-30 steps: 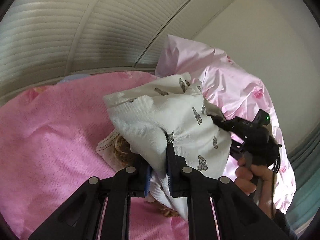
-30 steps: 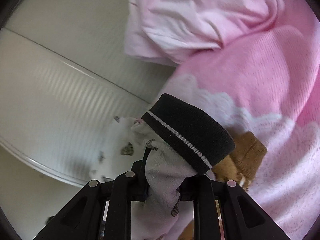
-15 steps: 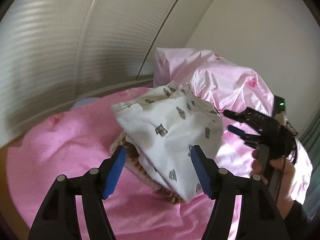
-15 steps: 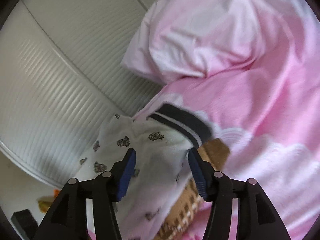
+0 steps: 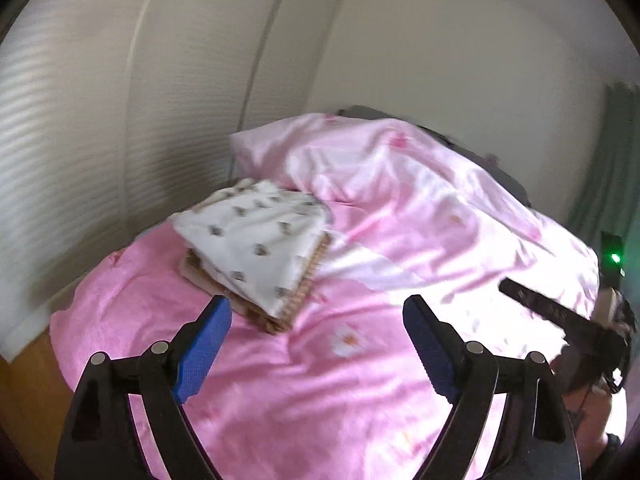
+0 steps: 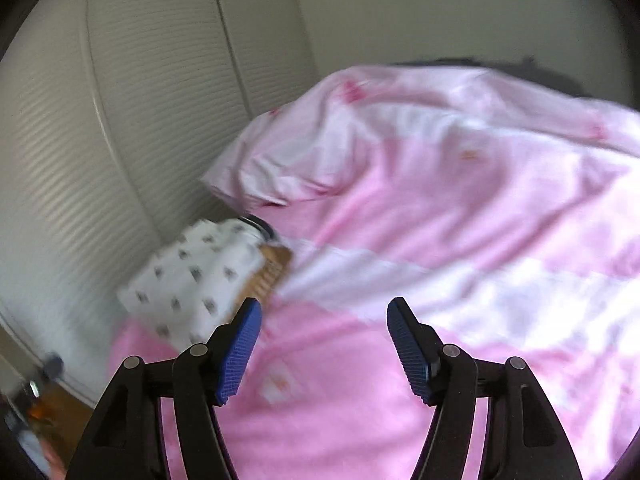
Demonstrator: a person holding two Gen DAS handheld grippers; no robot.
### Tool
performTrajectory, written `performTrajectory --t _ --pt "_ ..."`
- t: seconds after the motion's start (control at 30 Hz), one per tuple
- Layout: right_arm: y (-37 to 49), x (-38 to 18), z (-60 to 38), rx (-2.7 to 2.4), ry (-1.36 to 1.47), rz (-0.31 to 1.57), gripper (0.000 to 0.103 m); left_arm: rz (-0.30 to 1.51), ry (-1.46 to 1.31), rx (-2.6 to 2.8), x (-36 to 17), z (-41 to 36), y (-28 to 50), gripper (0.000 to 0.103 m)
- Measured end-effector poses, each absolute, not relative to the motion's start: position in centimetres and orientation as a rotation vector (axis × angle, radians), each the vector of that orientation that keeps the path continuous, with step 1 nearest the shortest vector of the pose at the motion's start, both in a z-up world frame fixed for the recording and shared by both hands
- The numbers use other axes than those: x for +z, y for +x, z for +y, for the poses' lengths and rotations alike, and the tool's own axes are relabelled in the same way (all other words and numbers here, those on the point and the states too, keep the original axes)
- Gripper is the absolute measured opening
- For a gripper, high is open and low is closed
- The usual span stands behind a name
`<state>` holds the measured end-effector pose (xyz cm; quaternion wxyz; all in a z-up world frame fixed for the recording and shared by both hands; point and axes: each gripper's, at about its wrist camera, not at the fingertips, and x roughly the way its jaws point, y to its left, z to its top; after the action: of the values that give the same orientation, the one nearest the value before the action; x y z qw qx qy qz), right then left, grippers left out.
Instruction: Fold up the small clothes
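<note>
A folded white garment with small dark prints point(image 5: 256, 246) lies on top of a brown knitted piece point(image 5: 308, 280) on the pink bed, near the wall. It also shows in the right wrist view point(image 6: 196, 276), with a black waistband edge point(image 6: 260, 226) at its far end. My left gripper point(image 5: 316, 344) is open and empty, pulled back from the pile. My right gripper point(image 6: 324, 348) is open and empty, to the right of the pile; it also shows at the right edge of the left wrist view point(image 5: 560, 314).
The pink blanket point(image 5: 320, 392) covers the bed. A crumpled light pink duvet point(image 5: 420, 200) lies behind and to the right. A ribbed white wall point(image 5: 72, 140) runs along the left. A wooden bed edge point(image 5: 28, 392) shows at lower left.
Both grippers let go of the white printed garment, opened wide and drew back from it. The garment now lies flat on the brown piece.
</note>
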<state>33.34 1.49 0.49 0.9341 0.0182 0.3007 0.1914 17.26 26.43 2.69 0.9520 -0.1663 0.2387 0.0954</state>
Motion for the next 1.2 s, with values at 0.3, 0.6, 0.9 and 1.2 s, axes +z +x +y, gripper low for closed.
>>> performTrajectory --t 0.3,0.6,0.9,1.2 --pt "15.3 2.5 -13.9 0.138 0.027 0.545 0.077 0.487 -0.151 0.051 5.2 12.9 11.3 0.093" --pt "2.0 2.4 -22.3 -0.049 0.024 0.496 0.083 0.487 -0.022 -0.017 5.3 3.8 5.5 0.103" --pt "-4.2 1.2 -25.6 -0.091 0.082 0.479 0.085 0.462 0.057 0.008 4.1 0.3 0.3 0.103" --pt "-6.6 0.7 -26.0 -0.110 0.087 0.438 0.086 0.444 0.096 0.021 2.8 -0.1 -2.1 0.103"
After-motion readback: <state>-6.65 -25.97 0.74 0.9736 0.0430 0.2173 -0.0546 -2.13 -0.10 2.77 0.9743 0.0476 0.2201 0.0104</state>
